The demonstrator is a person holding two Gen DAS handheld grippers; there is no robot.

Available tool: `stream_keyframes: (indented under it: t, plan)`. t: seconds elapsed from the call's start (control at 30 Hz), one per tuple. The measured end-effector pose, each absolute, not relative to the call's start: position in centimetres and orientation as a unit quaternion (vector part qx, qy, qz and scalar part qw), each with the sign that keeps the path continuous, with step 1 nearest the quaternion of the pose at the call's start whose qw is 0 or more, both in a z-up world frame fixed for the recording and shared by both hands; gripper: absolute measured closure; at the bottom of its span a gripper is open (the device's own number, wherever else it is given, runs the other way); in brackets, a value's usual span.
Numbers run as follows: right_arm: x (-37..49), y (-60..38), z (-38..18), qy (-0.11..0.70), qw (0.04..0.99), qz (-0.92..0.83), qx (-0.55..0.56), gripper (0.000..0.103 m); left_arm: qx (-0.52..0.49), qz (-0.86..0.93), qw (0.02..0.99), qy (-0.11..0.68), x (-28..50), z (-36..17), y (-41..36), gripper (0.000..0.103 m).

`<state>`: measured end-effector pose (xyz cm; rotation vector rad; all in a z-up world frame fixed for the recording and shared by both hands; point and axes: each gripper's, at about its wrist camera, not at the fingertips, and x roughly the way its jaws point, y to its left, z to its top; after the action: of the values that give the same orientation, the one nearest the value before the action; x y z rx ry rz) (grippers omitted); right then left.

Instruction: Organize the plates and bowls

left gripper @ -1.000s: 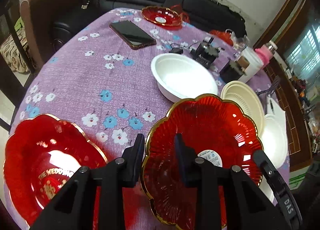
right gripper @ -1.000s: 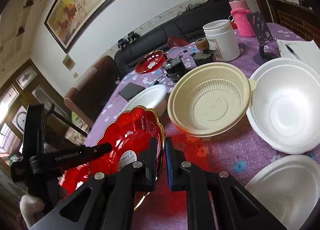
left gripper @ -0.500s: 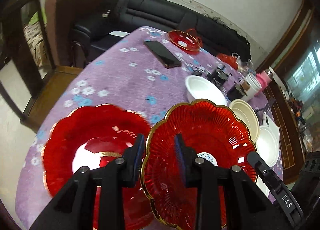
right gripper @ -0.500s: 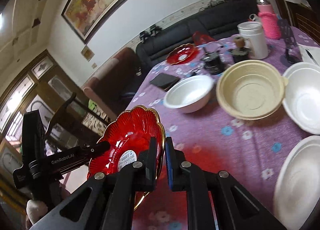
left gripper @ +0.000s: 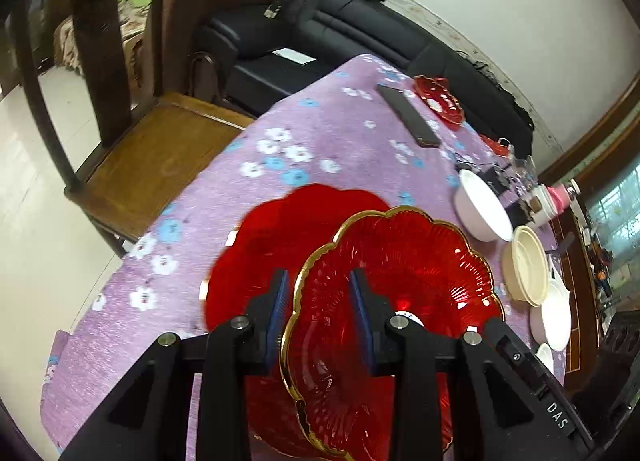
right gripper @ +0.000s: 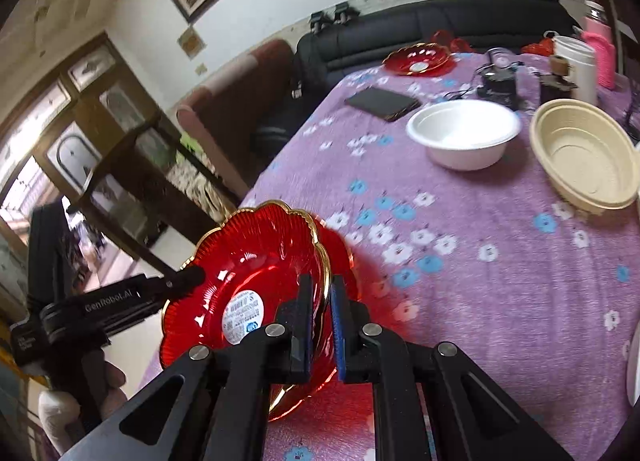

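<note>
A red glass plate with a gold scalloped rim [left gripper: 400,293] [right gripper: 256,261] is held between both grippers. My right gripper [right gripper: 320,321] is shut on its near rim. My left gripper [left gripper: 318,317] straddles the opposite rim with its jaws apart, not clamped. The held plate hovers over a second red plate [left gripper: 280,245] [right gripper: 340,257] lying on the purple flowered tablecloth [right gripper: 480,245]. A third red plate [left gripper: 440,101] [right gripper: 416,59] sits at the table's far end. A white bowl [right gripper: 464,133] [left gripper: 482,209] and a beige bowl [right gripper: 584,153] [left gripper: 526,265] stand further along.
A black phone [right gripper: 382,103] [left gripper: 408,115] lies beyond the plates. Small black devices, a white jar [right gripper: 576,65] and a pink bottle [right gripper: 600,49] stand at the far right. More white bowls [left gripper: 554,317] sit past the beige one. A wooden chair [left gripper: 160,149] stands at the table's left edge.
Both grippers carried the held red plate leftward across the table, until it now hangs over the second red plate near the table's left edge. The bowls have fallen further away.
</note>
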<state>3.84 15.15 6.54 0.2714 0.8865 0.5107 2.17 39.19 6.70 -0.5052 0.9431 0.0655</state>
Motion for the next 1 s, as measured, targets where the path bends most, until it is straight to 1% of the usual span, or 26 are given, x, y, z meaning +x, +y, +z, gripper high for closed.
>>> stream_keyframes:
  t: [0.27,0.43,0.47,0.53,0.67,0.73,0.83,0.9,1.0]
  plan:
    - [5.0,17.0,4.3,0.449,0.858,0.227,0.101,0.093,-0.239,0.043,0.85,0.467,3.1,4.5,40.2,0.073]
    - [5.6,17.6,3.5,0.459,0.856,0.222,0.091,0.093,-0.233,0.054,0.854,0.462,3.5,4.1,40.2,0.072]
    - [5.6,17.8,3.4,0.46,0.855,0.221,0.089,0.093,-0.23,0.054,0.855,0.461,3.6,4.3,40.1,0.07]
    - [5.7,18.0,3.3,0.46,0.856,0.219,0.085,0.093,-0.231,0.047,0.856,0.46,3.7,4.3,40.0,0.059]
    - [5.7,18.5,3.2,0.457,0.859,0.217,0.073,0.091,-0.213,0.047,0.862,0.457,3.9,4.6,39.4,0.053]
    - [5.7,18.8,3.1,0.454,0.863,0.213,0.059,0.091,-0.213,0.039,0.864,0.454,3.9,4.7,39.3,0.043]
    - [5.5,19.3,3.0,0.447,0.869,0.208,0.039,0.09,-0.223,0.028,0.863,0.453,3.9,4.7,39.4,0.037]
    - [5.5,19.4,3.0,0.444,0.871,0.207,0.032,0.09,-0.233,0.019,0.86,0.453,4.0,4.6,39.6,0.035]
    - [5.5,19.3,3.2,0.439,0.874,0.207,0.029,0.09,-0.243,0.01,0.859,0.45,4.2,4.8,39.9,0.035]
